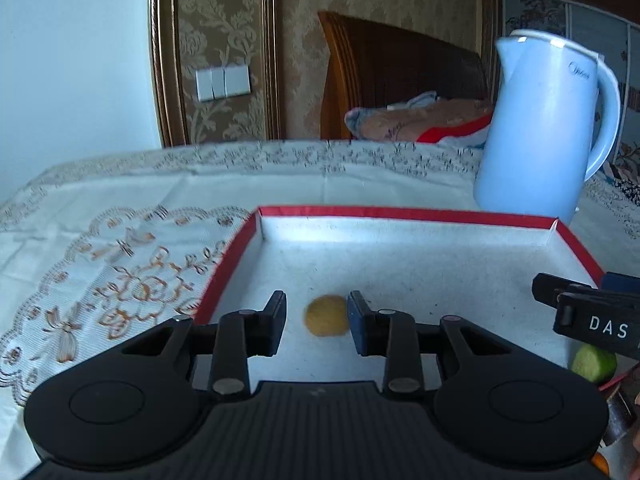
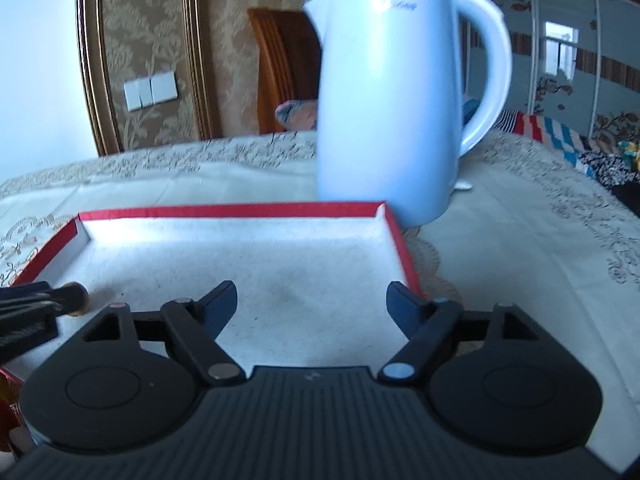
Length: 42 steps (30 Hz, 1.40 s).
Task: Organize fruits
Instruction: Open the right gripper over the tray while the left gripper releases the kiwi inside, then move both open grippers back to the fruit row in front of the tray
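Small round yellow-brown fruit [image 1: 327, 315] lies between the spread left claw [image 1: 317, 322]; right claw [image 2: 312, 304] also spread.

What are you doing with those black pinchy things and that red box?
A person is sorting fruit with two hand-held grippers. The left gripper has its jaws open on either side of a small yellow fruit that lies on the floor of the red-edged box. The right gripper is open too, empty, and hangs over the same box. A green fruit waits at the side near the box. A pale blue kettle stands on the tablecloth behind the box.
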{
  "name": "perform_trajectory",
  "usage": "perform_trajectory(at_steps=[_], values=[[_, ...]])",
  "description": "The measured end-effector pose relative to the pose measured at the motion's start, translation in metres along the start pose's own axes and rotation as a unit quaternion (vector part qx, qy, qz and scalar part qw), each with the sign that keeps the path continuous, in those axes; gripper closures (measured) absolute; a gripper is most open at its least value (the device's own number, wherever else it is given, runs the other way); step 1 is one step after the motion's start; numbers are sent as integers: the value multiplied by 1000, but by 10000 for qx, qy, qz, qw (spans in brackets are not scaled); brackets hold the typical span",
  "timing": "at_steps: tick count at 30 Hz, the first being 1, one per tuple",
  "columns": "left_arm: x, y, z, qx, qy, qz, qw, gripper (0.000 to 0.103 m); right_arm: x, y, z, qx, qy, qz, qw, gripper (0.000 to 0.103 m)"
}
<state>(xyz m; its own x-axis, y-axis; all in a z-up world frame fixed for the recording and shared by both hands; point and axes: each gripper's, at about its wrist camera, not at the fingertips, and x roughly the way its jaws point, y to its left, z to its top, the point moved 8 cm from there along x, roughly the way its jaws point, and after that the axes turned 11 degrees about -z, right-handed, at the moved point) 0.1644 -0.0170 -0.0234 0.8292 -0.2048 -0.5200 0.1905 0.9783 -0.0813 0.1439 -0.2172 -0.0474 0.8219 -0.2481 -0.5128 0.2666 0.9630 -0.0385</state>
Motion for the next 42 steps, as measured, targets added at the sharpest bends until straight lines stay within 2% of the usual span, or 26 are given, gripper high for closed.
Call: perform_trajectory(at_steps=[1, 4, 9, 15, 17, 20, 24, 31, 33, 37, 42], values=[[-6, 1, 0, -10, -73, 12, 10000, 68, -4, -4, -1, 73, -56, -11, 10000, 17], [-27, 6, -3, -85, -260, -56, 9996, 42, -15, -17, -1, 297, -191, 45, 9994, 15], [-64, 12, -16, 77, -636, 76, 9979, 41, -36, -34, -5, 571, -399, 45, 9976, 15], [-89, 24, -39, -306, -557, -246, 9977, 40, -63, -48, -29, 582, -476, 71, 9971, 11], [-96, 25, -48, -320, -547, -296, 9976, 35, -73, -54, -35, 599, -462, 85, 9971, 9], [-102, 23, -60, -189, -484, -346, 9981, 35, -89, -65, -46, 688, -514, 92, 9963, 4], [-106, 30, -66, -256, -497, -301, 9980, 35, -99, -76, -62, 716, -524, 57, 9960, 3], [-107, 29, -69, -164, -466, -212, 9986, 35, -98, -91, -67, 1112, -410, 145, 9929, 0], [-105, 25, -72, -116, -398, -307, 9987, 35, -98, -93, -67, 1160, -434, 184, 9921, 0], [-95, 22, -75, -35, -190, -218, 9996, 35, -97, -93, -68, 1181, -413, 192, 9920, 0], [-90, 20, -75, 27, -149, -171, 9997, 35, -94, -93, -69, 1204, -359, 214, 9918, 0]])
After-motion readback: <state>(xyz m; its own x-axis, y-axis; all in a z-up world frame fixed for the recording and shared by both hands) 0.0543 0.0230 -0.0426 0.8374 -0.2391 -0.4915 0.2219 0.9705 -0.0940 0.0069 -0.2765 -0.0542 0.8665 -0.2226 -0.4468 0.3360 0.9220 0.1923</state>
